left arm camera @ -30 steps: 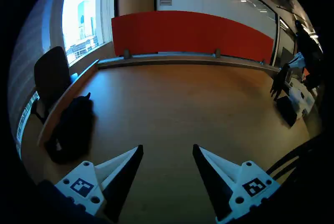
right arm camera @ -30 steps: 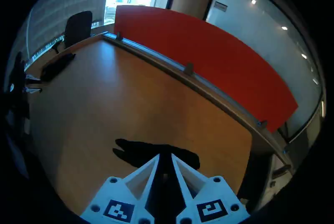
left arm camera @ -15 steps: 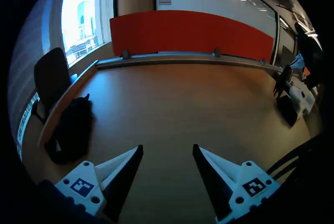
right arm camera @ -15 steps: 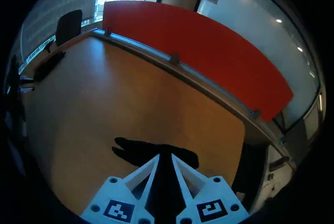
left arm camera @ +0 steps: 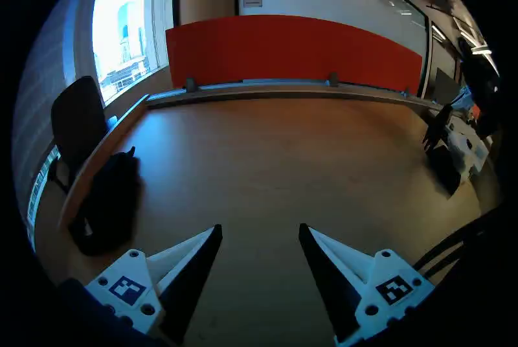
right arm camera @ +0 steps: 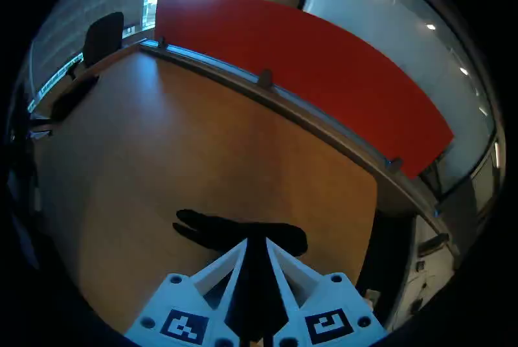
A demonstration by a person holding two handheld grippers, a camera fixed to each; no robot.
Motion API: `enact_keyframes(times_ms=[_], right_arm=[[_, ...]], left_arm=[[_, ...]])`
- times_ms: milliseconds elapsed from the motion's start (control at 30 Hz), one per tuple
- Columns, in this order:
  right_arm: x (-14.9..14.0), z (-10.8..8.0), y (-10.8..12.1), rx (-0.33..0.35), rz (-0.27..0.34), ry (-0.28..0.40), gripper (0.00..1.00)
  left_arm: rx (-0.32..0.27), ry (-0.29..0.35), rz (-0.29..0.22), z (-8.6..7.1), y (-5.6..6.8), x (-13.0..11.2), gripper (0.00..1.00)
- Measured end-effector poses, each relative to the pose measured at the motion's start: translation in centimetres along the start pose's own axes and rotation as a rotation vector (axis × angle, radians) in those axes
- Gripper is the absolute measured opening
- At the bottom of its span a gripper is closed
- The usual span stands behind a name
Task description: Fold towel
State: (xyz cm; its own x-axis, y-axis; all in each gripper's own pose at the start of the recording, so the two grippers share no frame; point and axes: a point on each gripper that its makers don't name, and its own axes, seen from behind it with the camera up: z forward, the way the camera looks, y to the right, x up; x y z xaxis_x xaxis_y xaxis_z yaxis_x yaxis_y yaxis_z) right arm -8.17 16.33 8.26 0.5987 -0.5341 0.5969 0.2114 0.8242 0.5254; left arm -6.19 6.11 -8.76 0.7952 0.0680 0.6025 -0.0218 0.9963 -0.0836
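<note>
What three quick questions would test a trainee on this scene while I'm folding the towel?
1. True or false: the left tool is open with nothing between its fingers.
2. Multiple choice: what does the right tool grip? A) a dark towel B) a white cup C) a green book
3. Short answer: what colour is the partition behind the wooden table?

Key: 1 true; 2 A; 3 red.
</note>
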Motion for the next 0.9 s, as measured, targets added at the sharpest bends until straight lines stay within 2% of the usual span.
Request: enact_keyframes(times_ms=[500,900], right_arm=[[-7.8,-1.8,-0.2,-0.029,0.050,-0.094,0.05],[-13.2,-2.4,-0.1,-0.062,0.077,-0.181,0.05]], left_arm=[[-0.011,-0.006,0.012,-0.2,-0.2,-0.2,0.87],[-0.021,-0.009,0.027,-0.2,-0.1,-0.3,0.87]])
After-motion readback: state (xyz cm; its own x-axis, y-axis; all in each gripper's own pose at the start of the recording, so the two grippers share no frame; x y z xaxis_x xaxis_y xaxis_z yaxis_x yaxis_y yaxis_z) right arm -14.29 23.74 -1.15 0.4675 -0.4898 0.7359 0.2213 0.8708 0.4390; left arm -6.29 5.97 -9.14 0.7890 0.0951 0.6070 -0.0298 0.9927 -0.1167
